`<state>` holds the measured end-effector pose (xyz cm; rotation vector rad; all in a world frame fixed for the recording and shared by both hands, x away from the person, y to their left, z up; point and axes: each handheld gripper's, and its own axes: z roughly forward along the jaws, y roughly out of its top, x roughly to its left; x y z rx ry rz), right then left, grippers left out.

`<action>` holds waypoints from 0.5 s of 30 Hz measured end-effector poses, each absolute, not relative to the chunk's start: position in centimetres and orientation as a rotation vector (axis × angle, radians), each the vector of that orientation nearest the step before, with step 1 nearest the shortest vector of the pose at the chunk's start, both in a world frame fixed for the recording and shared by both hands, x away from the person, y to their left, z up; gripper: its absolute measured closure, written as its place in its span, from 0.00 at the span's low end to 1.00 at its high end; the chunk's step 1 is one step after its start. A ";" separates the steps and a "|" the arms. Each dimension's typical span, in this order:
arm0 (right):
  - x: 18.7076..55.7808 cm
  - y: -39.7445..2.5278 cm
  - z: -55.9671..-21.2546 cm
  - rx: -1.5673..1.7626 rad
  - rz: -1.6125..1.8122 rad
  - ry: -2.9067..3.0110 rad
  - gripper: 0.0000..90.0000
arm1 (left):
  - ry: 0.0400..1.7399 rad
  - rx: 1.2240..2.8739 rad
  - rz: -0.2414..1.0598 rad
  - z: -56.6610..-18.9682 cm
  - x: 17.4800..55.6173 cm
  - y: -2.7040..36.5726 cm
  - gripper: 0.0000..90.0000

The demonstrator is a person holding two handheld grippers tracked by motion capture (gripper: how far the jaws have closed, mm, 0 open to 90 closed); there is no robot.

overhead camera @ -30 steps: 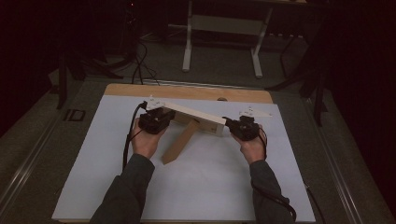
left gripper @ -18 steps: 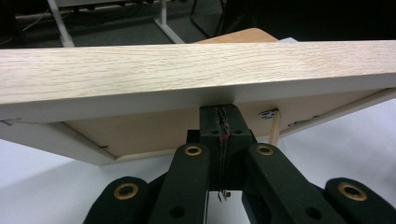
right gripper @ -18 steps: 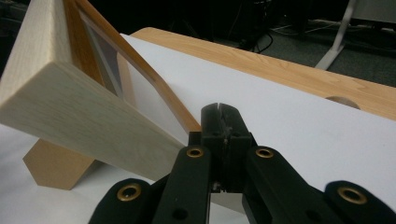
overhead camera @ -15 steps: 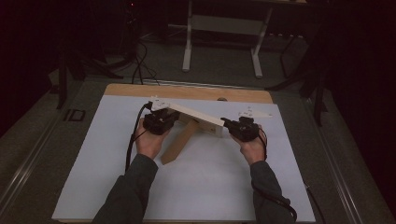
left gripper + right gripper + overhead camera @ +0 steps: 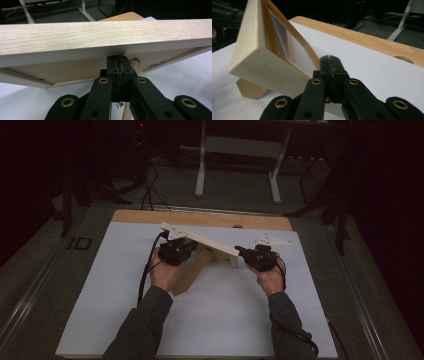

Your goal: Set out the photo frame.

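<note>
Wooden frame (image 5: pixel 210 245) sits raised and tilted above the white table cover (image 5: pixel 100 310), one end over a wooden block (image 5: pixel 192 270). Left gripper (image 5: pixel 176 251) and right gripper (image 5: pixel 252 256) both have jaws pressed together, tips against the frame's edges.
</note>
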<state>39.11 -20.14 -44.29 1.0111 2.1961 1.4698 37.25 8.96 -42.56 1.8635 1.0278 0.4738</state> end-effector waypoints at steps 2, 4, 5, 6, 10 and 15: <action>39.1 -20.1 -44.2 1.003 1.470 2.202 1.00 | 1.022 1.867 0.467 -42.6 37.2 8.8 1.00; 39.0 -20.0 -44.1 0.993 1.471 2.206 1.00 | 1.018 1.870 0.465 -42.6 37.2 8.7 1.00; 39.0 -19.9 -44.0 0.992 1.473 2.208 1.00 | 1.018 1.871 0.466 -42.6 37.2 8.6 1.00; 39.0 -19.9 -44.0 0.991 1.474 2.210 1.00 | 1.018 1.870 0.463 -42.6 37.2 8.5 1.00; 39.0 -19.9 -43.9 0.984 1.474 2.215 1.00 | 1.004 1.889 0.467 -42.8 37.2 8.0 1.00; 39.0 -19.8 -43.8 0.983 1.489 2.218 1.00 | 0.991 1.913 0.472 -42.8 37.1 7.3 1.00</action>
